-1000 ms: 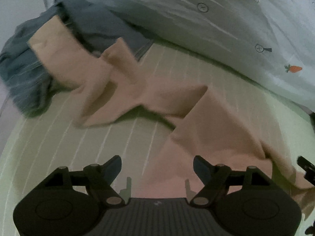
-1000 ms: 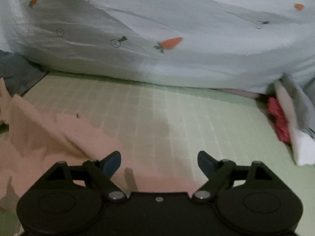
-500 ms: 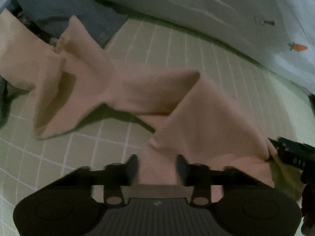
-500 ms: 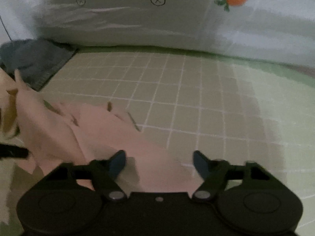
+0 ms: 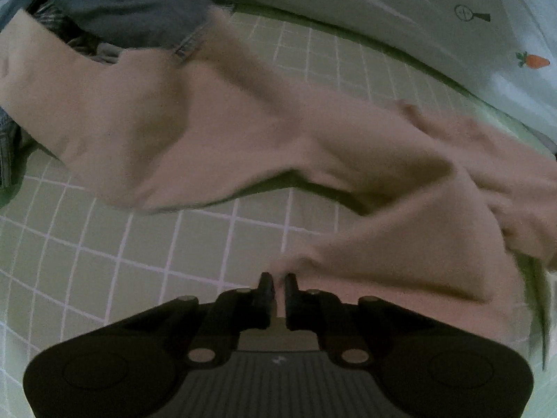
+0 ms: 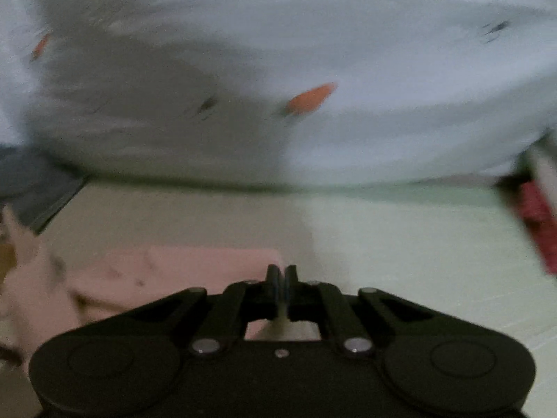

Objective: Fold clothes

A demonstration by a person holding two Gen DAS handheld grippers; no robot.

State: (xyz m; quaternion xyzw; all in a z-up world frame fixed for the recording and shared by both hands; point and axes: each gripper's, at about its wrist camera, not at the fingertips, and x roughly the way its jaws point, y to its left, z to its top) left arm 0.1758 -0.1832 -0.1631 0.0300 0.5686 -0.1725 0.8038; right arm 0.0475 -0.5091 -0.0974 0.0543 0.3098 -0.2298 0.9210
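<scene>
A pink garment (image 5: 243,122) lies crumpled across the green checked sheet (image 5: 104,261), stretched from the upper left to the lower right. My left gripper (image 5: 276,282) is shut on an edge fold of the pink garment near the bottom centre. In the right wrist view the same pink garment (image 6: 174,271) lies low at the left. My right gripper (image 6: 282,275) is shut on its corner edge. The right wrist view is blurred by motion.
A blue denim garment (image 5: 122,3) lies at the upper left, partly under the pink one, and shows in the right view (image 6: 34,188). A white carrot-print duvet (image 6: 313,69) rises behind the sheet. Red and white folded items (image 6: 536,223) sit at the right edge.
Both grippers went from wide open to shut on edges of the pink garment. The cloth has been pulled and its folds have shifted. The right view has swung upward.
</scene>
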